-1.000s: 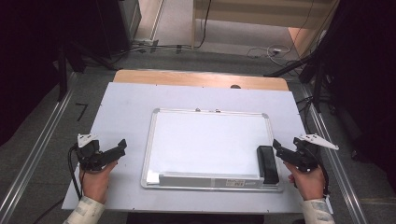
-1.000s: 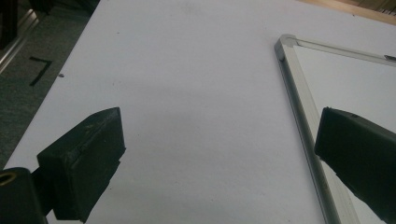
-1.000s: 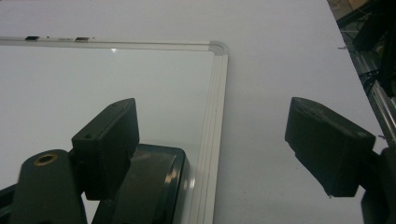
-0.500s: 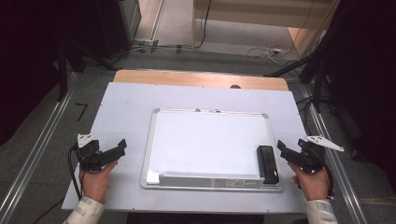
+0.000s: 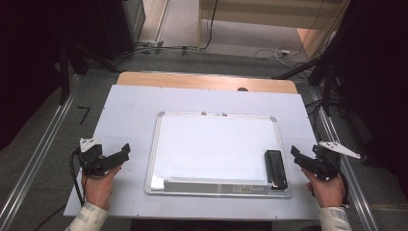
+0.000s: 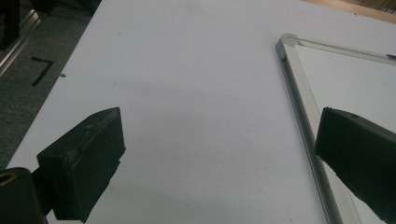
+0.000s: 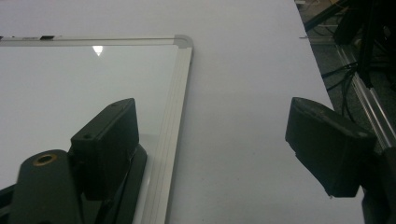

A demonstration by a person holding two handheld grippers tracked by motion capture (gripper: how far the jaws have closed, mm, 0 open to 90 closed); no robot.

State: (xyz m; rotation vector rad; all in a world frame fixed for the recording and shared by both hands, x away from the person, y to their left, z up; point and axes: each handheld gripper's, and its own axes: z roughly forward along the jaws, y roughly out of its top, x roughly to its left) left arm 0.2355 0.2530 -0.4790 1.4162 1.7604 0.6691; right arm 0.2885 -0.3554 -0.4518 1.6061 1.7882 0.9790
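A white dry-erase board [image 5: 211,147] with a silver frame lies flat in the middle of the pale table [image 5: 130,110]. A black eraser [image 5: 275,168] rests on the board's lower right corner. My left gripper [image 5: 124,153] sits left of the board, open and holding nothing; in the left gripper view its jaws stand wide apart [image 6: 220,114] beside the board's frame [image 6: 299,93]. My right gripper [image 5: 295,154] is just right of the board and apart from the eraser, open [image 7: 211,102]. The eraser [image 7: 134,186] shows below its left jaw.
A wooden strip [image 5: 207,81] runs along the table's far edge. Metal rails [image 5: 38,159] flank the table on both sides, with cables [image 5: 269,50] and dark stands on the floor beyond. A label strip [image 5: 243,188] lines the board's near edge.
My right gripper has drawn back a little to the right, away from the eraser. The left gripper and the board have stayed put.
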